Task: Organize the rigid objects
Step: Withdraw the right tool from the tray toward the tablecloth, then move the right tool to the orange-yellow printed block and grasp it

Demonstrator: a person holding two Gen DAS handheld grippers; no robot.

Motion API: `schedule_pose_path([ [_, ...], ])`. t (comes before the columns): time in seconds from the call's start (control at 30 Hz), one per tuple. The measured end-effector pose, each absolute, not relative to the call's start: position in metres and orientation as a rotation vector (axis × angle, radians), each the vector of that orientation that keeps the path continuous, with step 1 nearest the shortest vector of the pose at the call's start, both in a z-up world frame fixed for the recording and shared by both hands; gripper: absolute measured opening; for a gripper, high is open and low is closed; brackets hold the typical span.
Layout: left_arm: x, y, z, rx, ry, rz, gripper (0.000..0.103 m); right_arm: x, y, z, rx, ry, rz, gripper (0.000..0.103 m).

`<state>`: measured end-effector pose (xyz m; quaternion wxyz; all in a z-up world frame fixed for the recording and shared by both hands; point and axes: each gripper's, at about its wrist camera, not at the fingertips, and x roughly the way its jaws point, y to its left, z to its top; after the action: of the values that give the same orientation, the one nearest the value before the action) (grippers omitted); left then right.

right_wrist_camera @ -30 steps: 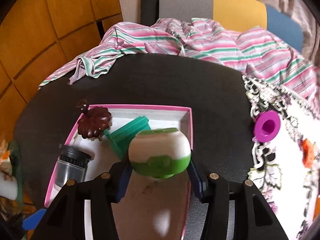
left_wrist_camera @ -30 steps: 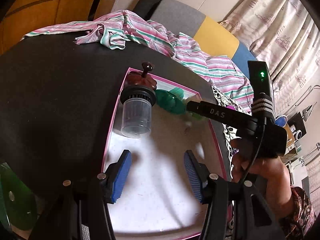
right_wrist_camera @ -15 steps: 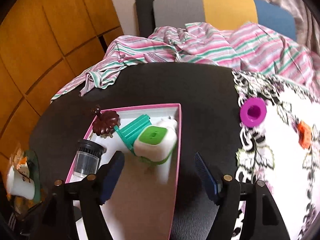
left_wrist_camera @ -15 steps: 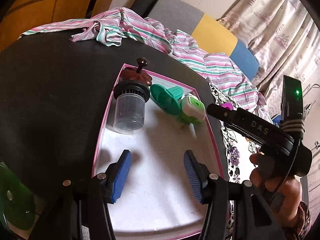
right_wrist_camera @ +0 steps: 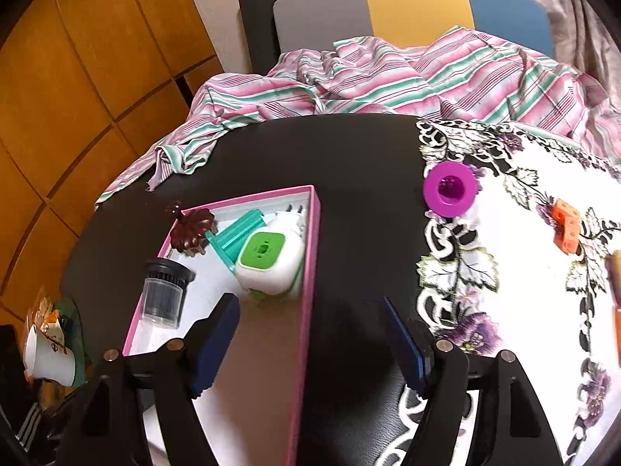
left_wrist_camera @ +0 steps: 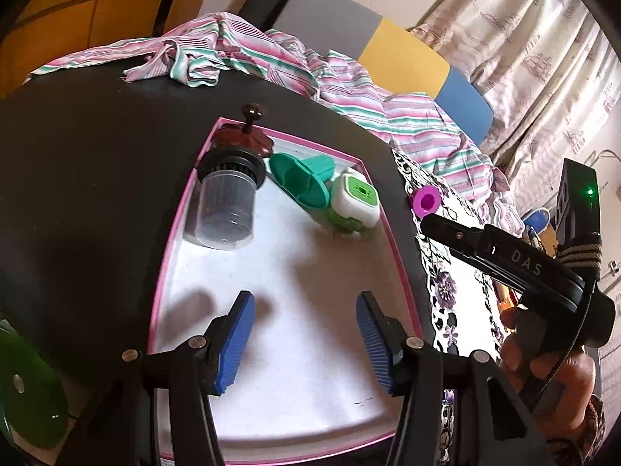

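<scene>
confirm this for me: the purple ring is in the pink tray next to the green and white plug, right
Not quite. The purple ring lies outside the pink tray, on the patterned cloth. The green and white plug is indeed in the tray. The right wrist view shows it.

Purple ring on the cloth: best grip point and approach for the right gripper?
Take the purple ring across its outer rim, from above. It appears to lie flat on the patterned cloth, hole up, round, with clear space around it, so any two opposite rim points should do. The right gripper is open and empty, short of the ring.
</scene>
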<state>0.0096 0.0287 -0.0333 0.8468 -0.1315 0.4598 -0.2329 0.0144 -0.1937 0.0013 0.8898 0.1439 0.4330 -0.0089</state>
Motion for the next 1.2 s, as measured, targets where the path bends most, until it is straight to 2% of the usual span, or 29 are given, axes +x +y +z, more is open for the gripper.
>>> schedule_pose_path([
  [0.77, -0.015, -0.016, -0.026, -0.190, 0.984, -0.625, 0.055, -0.030, -0.267, -0.016, 0.371, 0.960, -0.187, 0.076],
  [1.0, -0.023, -0.033, -0.025, -0.156, 0.991, -0.675, 0.055, -0.052, -0.326, -0.012, 0.489, 0.990, -0.346, 0.076],
  [1.2, -0.028, -0.044, -0.023, -0.136, 1.000, -0.705, 0.055, -0.078, -0.398, 0.009, 0.547, 0.938, -0.555, 0.076],
])
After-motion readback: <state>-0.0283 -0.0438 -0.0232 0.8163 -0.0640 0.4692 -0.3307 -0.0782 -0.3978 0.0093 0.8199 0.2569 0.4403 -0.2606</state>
